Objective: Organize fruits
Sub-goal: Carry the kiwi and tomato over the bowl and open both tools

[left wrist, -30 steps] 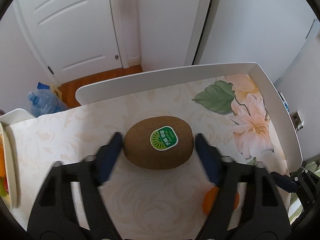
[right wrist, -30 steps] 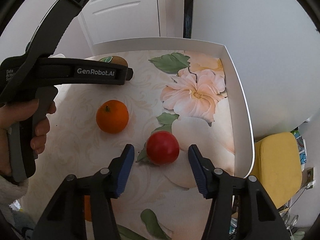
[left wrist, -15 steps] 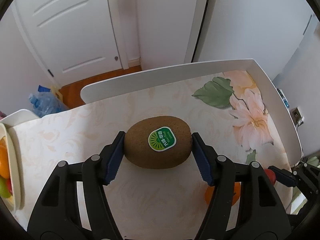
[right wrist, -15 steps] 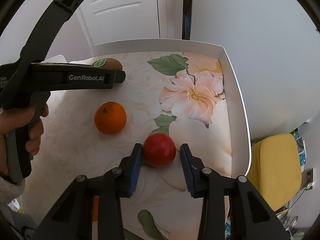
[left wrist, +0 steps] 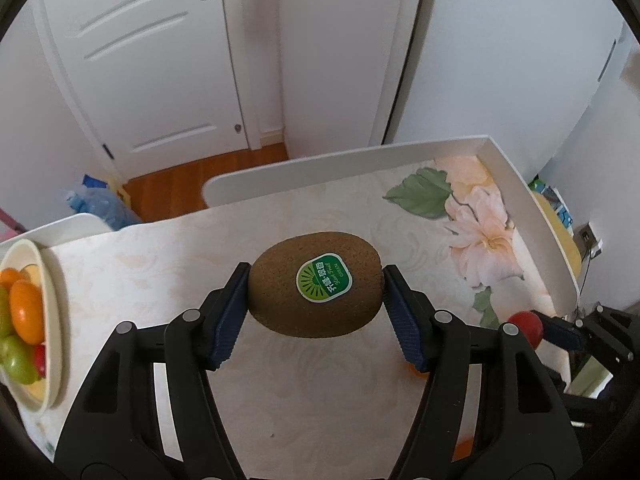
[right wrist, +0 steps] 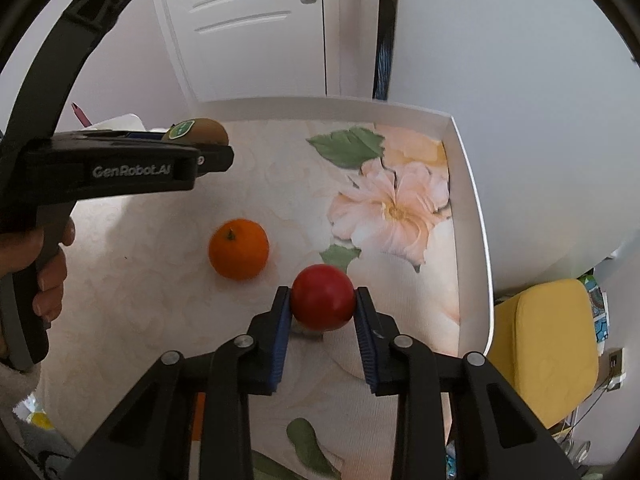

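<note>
My left gripper (left wrist: 316,292) is shut on a brown kiwi (left wrist: 316,284) with a green sticker and holds it above the table. The kiwi also shows in the right wrist view (right wrist: 200,130), clamped in the left gripper. My right gripper (right wrist: 322,308) is shut on a red round fruit (right wrist: 323,297), lifted slightly off the table; this fruit also shows in the left wrist view (left wrist: 526,326). An orange (right wrist: 239,249) sits on the table left of the red fruit. A cream bowl (left wrist: 50,280) with orange, green and red fruits stands at the far left.
The floral table (right wrist: 392,208) has a raised white rim (right wrist: 474,216) along its far and right sides. A yellow seat (right wrist: 556,336) is beyond the right rim. White doors stand behind, and a blue bag (left wrist: 96,204) lies on the floor.
Both grippers closed on their fruits, the left on the kiwi and the right on the red fruit. Both fruits have since risen off the table.
</note>
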{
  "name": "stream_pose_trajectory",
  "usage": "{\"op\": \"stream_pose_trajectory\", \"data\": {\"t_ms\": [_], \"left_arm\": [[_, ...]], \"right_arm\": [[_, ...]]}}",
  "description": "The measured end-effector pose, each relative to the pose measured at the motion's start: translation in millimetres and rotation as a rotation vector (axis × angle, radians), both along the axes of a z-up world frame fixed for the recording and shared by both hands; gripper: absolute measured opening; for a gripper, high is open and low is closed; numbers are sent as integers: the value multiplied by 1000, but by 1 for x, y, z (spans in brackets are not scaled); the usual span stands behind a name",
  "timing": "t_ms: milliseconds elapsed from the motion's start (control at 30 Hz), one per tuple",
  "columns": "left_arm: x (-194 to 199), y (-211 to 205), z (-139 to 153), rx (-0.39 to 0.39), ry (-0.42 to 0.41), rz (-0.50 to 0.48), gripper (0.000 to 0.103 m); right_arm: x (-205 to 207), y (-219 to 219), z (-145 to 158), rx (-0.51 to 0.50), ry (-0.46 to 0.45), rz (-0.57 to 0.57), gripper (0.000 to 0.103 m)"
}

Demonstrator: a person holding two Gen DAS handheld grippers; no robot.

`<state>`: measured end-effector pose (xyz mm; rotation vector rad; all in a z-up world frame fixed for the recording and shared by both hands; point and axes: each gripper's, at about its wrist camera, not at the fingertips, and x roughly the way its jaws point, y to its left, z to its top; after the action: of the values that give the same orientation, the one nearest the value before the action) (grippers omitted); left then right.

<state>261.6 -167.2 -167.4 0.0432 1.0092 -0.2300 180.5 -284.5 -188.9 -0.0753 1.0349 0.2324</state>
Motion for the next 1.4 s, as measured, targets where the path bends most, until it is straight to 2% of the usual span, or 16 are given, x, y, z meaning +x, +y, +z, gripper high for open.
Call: {"op": "stream_pose_trajectory", "data": {"t_ms": [167, 433, 767, 1000, 1400], "left_arm": [[-13, 19, 25, -11, -21, 32, 69], [-36, 83, 64, -29, -70, 136, 69], [-65, 178, 95, -36, -110, 260, 69], [-68, 249, 99, -30, -114, 324, 69], [-42, 352, 82, -3, -83, 380, 69]], "right_arm": [[4, 7, 24, 20, -33, 25, 29], [14, 44, 63, 55, -79, 123, 29], [18, 128, 98, 115, -95, 246, 29], [28, 191, 109, 125, -100, 312, 29], [64, 279, 96, 143, -79, 344, 29]]}}
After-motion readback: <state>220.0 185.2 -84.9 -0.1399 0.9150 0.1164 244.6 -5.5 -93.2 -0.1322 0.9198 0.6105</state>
